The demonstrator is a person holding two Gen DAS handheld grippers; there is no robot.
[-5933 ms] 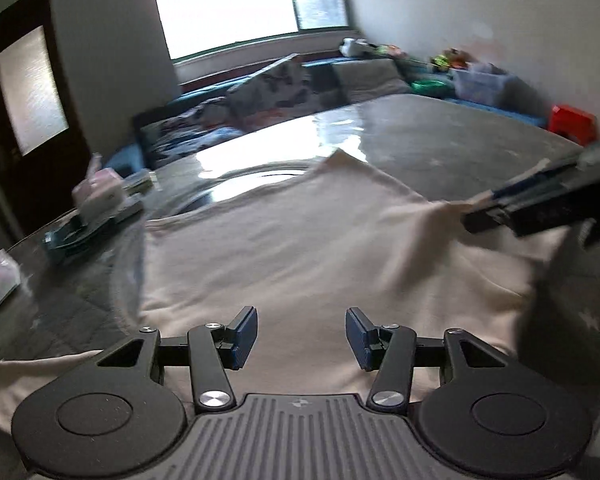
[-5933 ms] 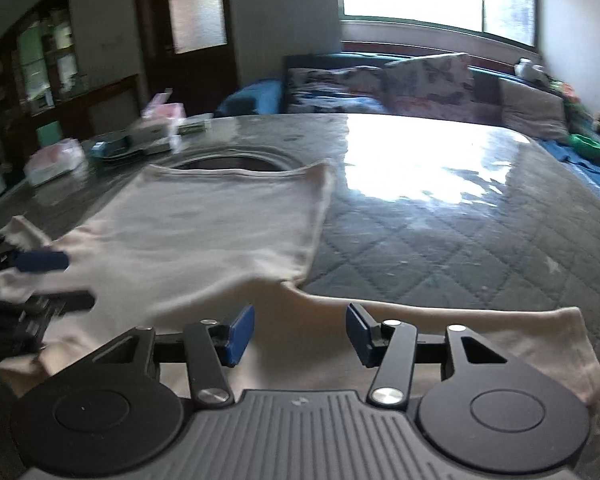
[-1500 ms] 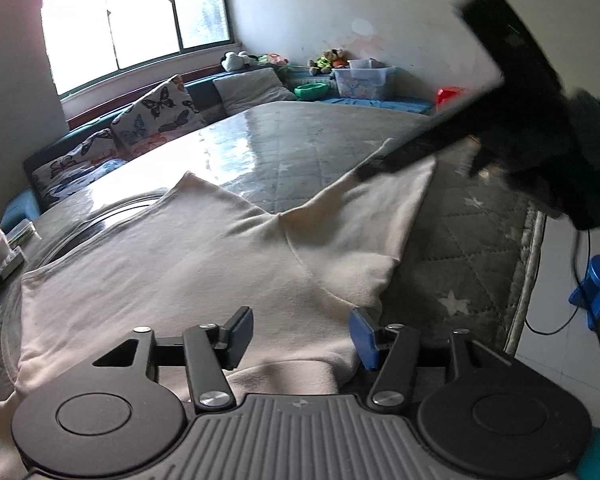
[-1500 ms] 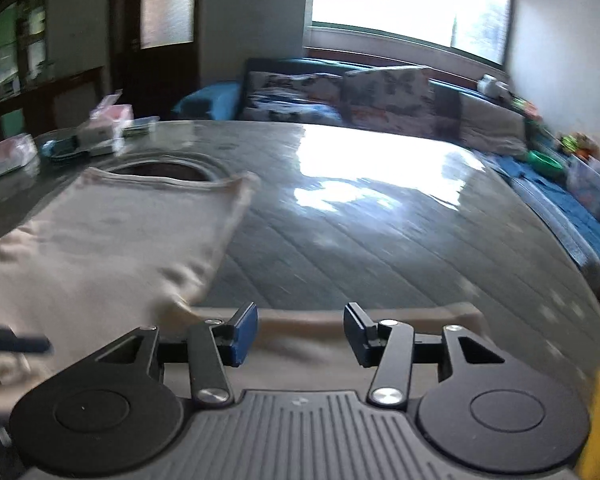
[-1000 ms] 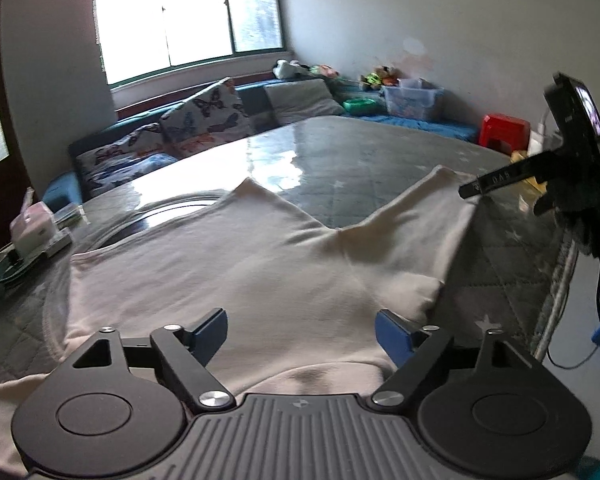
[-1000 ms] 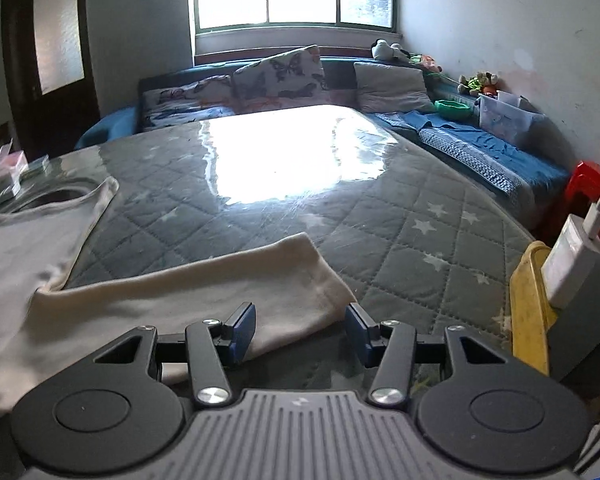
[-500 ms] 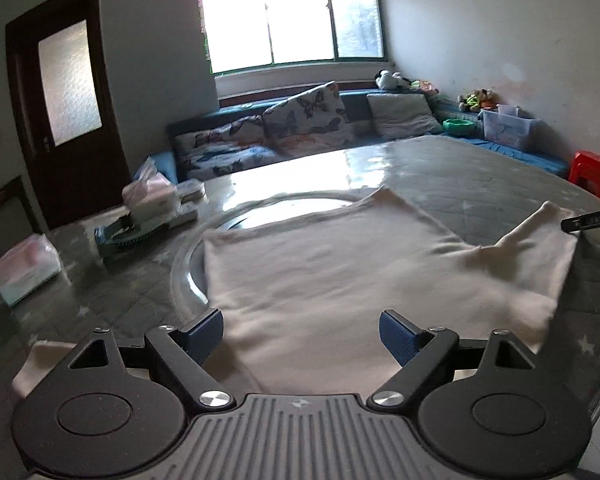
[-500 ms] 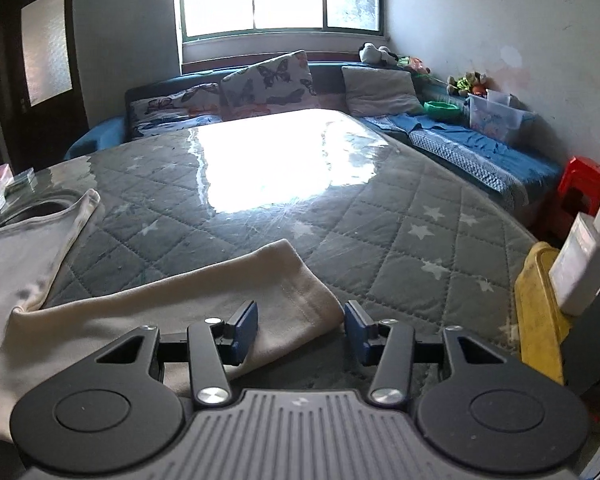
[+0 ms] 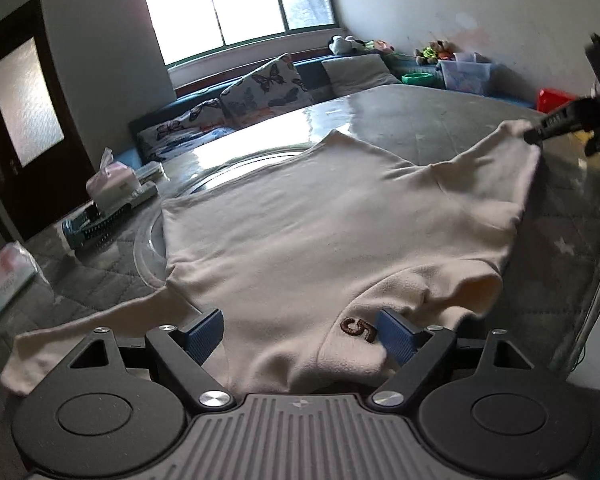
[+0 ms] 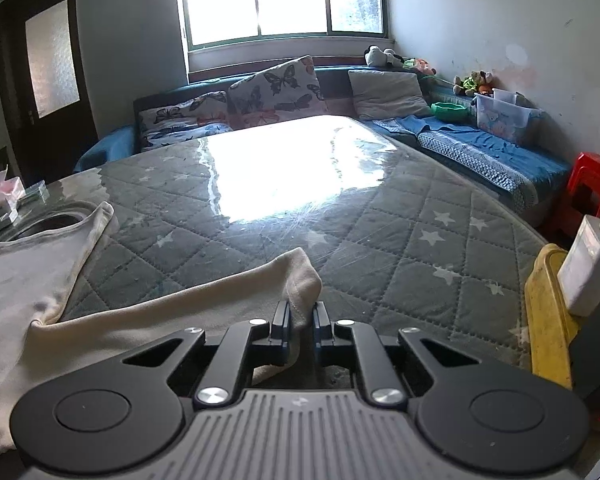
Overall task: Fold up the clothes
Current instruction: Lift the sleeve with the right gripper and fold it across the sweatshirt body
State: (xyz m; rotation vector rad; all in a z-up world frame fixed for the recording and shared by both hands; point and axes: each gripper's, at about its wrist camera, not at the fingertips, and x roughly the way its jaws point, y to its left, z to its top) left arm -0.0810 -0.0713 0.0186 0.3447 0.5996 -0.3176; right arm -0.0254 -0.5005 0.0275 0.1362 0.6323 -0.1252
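Observation:
A cream long-sleeved shirt (image 9: 308, 236) lies spread on the grey quilted table (image 9: 428, 120), with a small brown "5" near its collar. My left gripper (image 9: 300, 332) is open, its blue pads on either side of the collar edge, holding nothing. My right gripper (image 10: 300, 318) is shut on the cuff of the shirt's right sleeve (image 10: 204, 304); it also shows in the left wrist view (image 9: 536, 136), lifting that cuff at the far right. The left sleeve (image 9: 84, 332) lies flat at the near left.
Tissue boxes (image 9: 114, 184) and a teal tray (image 9: 90, 228) sit at the table's left. A glass turntable ring (image 9: 150, 240) lies under the shirt. A yellow object (image 10: 548, 312) and white charger (image 10: 592, 264) stand at the right edge. A sofa with cushions (image 10: 276, 88) lines the back.
My right gripper has closed on the sleeve cuff and raised it. My left gripper has moved down close to the collar, still open.

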